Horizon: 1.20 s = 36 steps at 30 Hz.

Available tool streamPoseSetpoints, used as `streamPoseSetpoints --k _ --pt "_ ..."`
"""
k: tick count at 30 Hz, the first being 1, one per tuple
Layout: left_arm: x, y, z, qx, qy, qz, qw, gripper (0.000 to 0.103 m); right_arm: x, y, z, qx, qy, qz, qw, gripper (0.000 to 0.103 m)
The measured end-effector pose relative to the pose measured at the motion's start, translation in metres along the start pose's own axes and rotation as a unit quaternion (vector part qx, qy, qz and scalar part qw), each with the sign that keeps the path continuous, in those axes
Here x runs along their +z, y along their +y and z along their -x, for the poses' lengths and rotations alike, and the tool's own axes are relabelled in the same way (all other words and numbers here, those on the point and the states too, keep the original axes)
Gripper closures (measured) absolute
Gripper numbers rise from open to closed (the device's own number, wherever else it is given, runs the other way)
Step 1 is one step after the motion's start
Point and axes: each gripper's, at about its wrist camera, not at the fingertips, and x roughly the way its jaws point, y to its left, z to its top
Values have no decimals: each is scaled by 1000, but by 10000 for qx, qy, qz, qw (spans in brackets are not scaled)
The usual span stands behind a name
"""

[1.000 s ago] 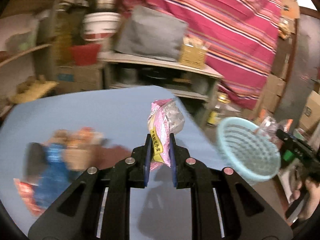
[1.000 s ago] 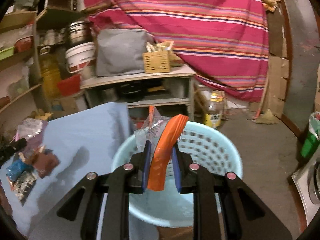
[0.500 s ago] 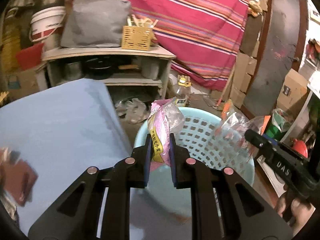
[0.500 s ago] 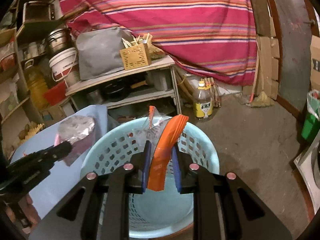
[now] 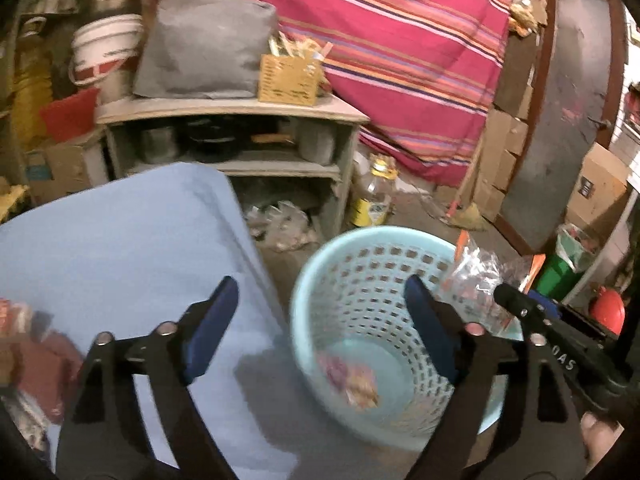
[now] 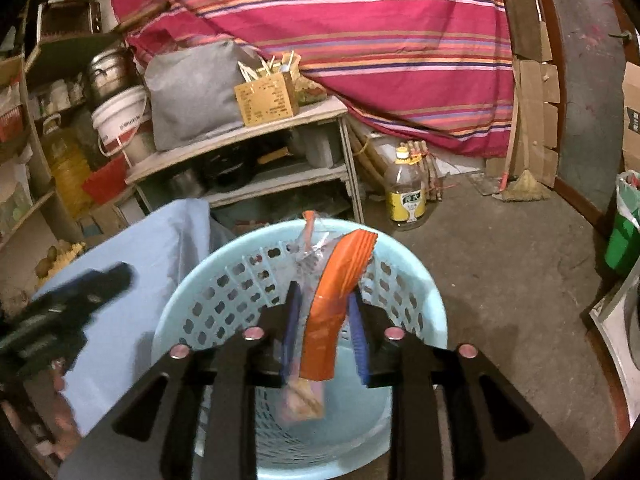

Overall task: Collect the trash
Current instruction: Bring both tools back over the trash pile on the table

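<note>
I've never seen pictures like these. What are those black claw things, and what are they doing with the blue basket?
They are grabbing tools a person holds, one per hand, each with a small camera looking along its fingers. One picture comes from the left hand-held gripper; it is open, and a pink wrapper lies in the blue basket. The other comes from the right hand-held gripper, pinching an orange wrapper over that basket. More wrappers wait on the blue table.
</note>
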Motion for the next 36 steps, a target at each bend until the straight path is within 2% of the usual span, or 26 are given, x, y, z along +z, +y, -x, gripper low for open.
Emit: streamPoseSetpoints --k 1,3,6,11,16,19,26,29,36 --pt "0 4 3 46 -31 1 10000 14 -1 2 -1 -48 10 5 10000 46" --pt "0 14 14 200 -111 8 9997 12 -2 5 -3 -169 50 -7 9998 37" --pt "-1 32 34 426 -222 50 9988 8 -4 8 -5 -215 123 -40 9997 36" --pt "-6 69 72 763 -381 189 9962 5 -4 24 5 -240 -10 -4 9997 21" --pt "-18 119 119 1182 -524 348 9910 5 -11 66 18 -190 -160 389 9989 11" --pt "-30 153 148 1667 -572 402 9835 5 -20 98 25 -161 -216 703 9972 11" --pt "-65 225 178 2339 -404 585 9697 5 -38 153 32 167 -186 817 9963 11" --pt "-78 252 182 2478 -264 755 9655 5 -48 176 30 240 -132 926 9953 11" --pt "-97 295 188 2506 -60 929 9636 5 -68 224 25 422 -16 1257 9912 11"
